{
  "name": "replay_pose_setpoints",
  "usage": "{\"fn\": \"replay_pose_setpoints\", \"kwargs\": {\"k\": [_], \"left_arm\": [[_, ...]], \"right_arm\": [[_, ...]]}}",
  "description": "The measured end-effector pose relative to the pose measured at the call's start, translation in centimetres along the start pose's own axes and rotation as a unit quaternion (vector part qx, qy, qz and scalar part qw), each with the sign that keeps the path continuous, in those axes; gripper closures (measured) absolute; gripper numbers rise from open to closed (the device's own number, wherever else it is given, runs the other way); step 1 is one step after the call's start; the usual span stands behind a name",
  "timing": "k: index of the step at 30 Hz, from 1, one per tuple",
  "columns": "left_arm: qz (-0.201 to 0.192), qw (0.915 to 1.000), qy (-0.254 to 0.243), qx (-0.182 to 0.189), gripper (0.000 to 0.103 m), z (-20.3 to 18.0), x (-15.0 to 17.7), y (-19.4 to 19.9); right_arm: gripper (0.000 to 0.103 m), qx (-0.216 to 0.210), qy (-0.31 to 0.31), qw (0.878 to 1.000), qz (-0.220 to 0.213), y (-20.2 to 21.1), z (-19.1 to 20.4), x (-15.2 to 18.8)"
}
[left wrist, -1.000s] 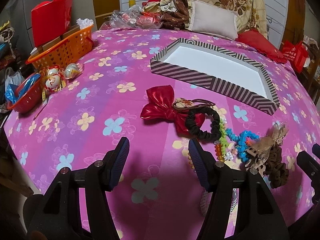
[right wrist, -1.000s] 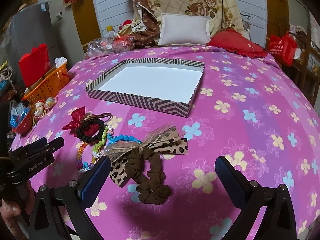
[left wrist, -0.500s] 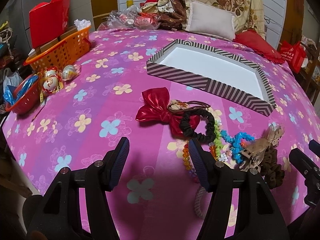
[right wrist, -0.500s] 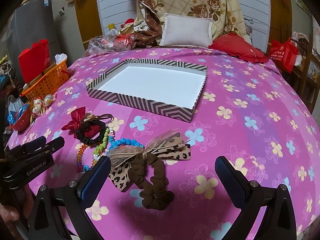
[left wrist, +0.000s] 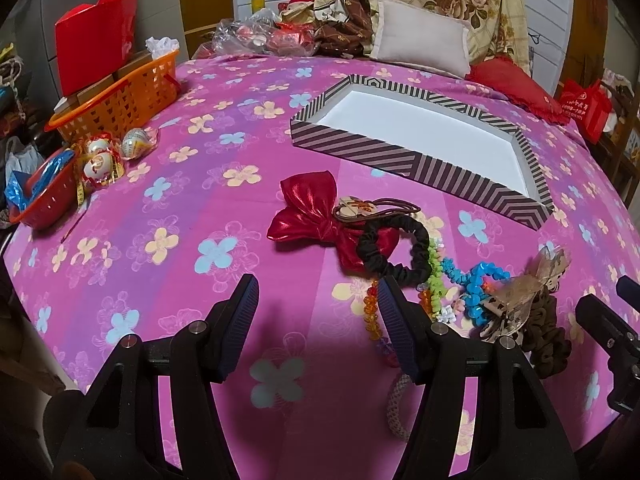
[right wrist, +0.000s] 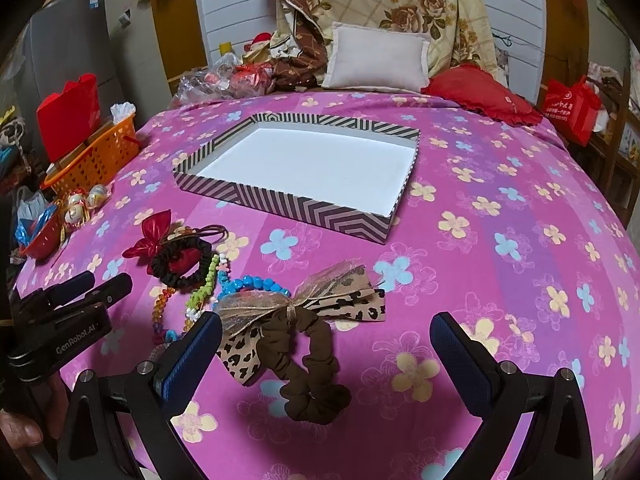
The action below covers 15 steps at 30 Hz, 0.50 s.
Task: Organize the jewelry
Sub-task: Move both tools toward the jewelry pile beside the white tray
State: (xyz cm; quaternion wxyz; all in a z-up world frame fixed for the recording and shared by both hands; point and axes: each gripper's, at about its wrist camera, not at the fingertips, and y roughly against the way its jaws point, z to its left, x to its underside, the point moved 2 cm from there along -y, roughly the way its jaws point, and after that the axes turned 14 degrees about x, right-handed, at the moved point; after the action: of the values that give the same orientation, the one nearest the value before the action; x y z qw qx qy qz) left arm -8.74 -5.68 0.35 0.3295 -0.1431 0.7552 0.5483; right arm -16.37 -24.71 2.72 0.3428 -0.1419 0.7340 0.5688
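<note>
A shallow striped box [left wrist: 352,148] [right wrist: 280,204] with a white floor lies on the pink flowered bedspread. In front of it is a pile: a red shiny bow [left wrist: 308,208], a black scrunchie [left wrist: 400,248] [right wrist: 180,264], green, blue and orange bead bracelets [left wrist: 476,280] [right wrist: 248,284], and a leopard-print bow on a brown scrunchie [right wrist: 304,356] [left wrist: 544,328]. My left gripper [left wrist: 316,292] [right wrist: 80,292] is open just left of the beads, above bare cloth. My right gripper [right wrist: 326,332] is open, its fingers either side of the brown scrunchie.
An orange basket [left wrist: 120,100] with a red bag, a red bowl [left wrist: 44,196] and wrapped ornaments [left wrist: 104,160] sit at the left edge. Pillows [right wrist: 376,60] and clutter lie behind the box. A red bag [right wrist: 568,108] stands at the far right.
Both views shift only a little. More of the orange beads show beside the left gripper's right finger, and the leopard bow looks slightly nearer to the right gripper. Both stay open.
</note>
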Motion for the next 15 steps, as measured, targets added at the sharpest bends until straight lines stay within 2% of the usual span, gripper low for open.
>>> {"fn": "replay_pose_setpoints", "kwargs": {"k": [15], "left_arm": [[0.015, 0.9997, 0.019, 0.002, 0.041, 1.3, 0.2, -0.9]], "right_arm": [[0.000, -0.004, 0.002, 1.000, 0.010, -0.8, 0.0, 0.5]]}}
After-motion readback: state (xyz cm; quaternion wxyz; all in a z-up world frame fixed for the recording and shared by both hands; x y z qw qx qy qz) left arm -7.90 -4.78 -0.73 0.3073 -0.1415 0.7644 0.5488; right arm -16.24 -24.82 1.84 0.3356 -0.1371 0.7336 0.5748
